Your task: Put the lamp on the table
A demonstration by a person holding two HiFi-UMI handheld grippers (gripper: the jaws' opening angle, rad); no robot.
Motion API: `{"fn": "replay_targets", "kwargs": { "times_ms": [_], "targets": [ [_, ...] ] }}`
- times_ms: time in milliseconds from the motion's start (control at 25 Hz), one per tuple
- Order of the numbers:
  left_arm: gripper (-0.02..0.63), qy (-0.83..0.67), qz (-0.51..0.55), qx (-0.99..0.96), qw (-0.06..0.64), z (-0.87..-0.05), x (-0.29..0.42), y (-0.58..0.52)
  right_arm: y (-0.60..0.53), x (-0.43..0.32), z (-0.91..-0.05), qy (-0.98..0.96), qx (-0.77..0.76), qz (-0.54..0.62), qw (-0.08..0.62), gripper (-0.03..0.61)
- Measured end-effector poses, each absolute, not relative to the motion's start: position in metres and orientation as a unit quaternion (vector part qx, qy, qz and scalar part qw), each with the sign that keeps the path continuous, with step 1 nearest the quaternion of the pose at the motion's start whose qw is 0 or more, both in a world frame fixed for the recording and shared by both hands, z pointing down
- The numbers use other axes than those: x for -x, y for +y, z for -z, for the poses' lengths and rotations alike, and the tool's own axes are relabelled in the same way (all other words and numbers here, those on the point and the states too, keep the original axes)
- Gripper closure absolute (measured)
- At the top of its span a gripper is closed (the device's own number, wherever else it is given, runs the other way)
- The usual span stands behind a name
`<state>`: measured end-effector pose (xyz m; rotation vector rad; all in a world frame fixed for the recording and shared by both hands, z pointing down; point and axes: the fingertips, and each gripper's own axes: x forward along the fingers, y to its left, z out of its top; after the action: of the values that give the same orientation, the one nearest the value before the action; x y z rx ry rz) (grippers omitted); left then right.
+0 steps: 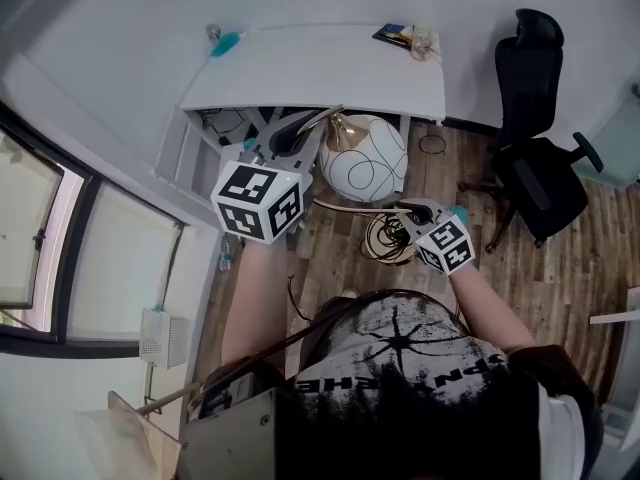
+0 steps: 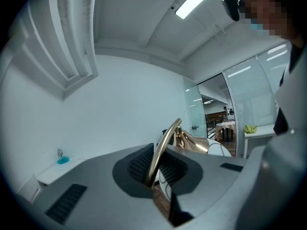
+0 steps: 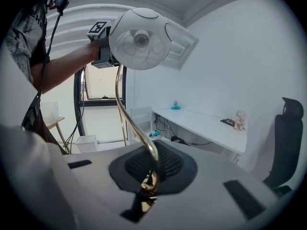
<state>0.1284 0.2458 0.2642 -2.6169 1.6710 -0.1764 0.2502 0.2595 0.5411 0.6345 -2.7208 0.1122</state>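
Head view: we hold the lamp [image 1: 362, 158] in air at 6 o'clock of the surface [image 1: 300, 73]. Left claw [image 2: 152, 169] clamps its stem [image 3: 125, 114] near the shade [image 3: 140, 38], right claw [image 3: 149, 176] the lower end, so nothing tips.

White globe lamp [image 1: 362, 158] with curved brass stem, held aloft before white table [image 1: 320, 68].

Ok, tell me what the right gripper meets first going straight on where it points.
Past the lamp stem it grips, the right gripper likely meets the near end of the white table; depth is unclear.
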Motion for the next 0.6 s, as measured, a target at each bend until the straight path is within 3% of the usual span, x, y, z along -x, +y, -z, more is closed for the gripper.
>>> {"fn": "replay_targets", "kwargs": {
  "times_ms": [600],
  "targets": [
    [0.584, 0.506, 0.053, 0.861, 0.026, -0.268, -0.028, 0.198, 0.214, -0.148, -0.546, -0.949, -0.263, -0.044, 0.169, 0.56]
  ]
}}
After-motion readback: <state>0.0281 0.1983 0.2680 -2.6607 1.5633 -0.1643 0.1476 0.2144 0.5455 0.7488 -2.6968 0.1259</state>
